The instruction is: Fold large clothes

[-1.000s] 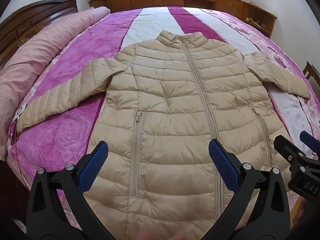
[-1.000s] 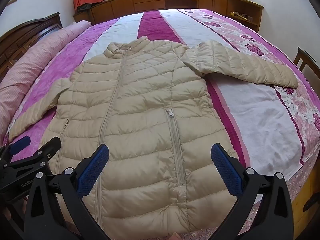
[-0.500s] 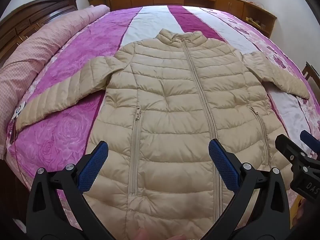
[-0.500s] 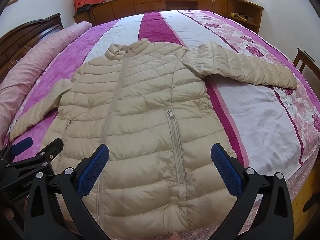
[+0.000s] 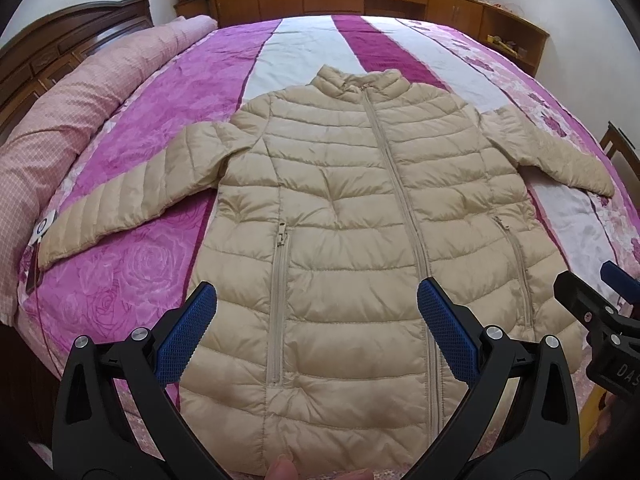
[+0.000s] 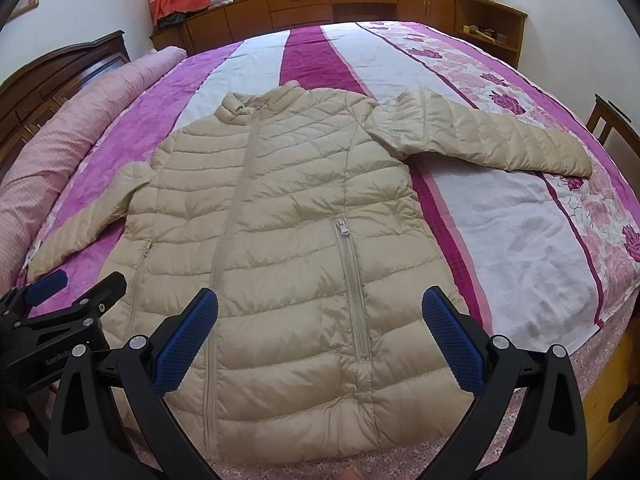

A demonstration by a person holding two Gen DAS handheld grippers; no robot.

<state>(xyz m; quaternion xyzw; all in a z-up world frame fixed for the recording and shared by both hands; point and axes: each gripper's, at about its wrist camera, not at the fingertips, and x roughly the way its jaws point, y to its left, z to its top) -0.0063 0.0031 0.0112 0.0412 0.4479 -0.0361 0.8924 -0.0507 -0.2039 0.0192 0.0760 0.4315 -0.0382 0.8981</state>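
We are seeing a quilted jacket point(image 5: 344, 216) shining faintly, a velvety bedspread point(image 5: 132, 264), glossy wood cabinets point(image 6: 304, 8), and textured blue pads point(image 5: 186, 338).

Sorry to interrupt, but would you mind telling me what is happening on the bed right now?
A person holds a two-finger gripper in each hand over a beige puffer jacket that lies flat on the bed, zipped up, front side up, both sleeves spread out to the sides. The left gripper and the right gripper both hang open above the jacket's lower half, gripping nothing. No fold has been made yet.
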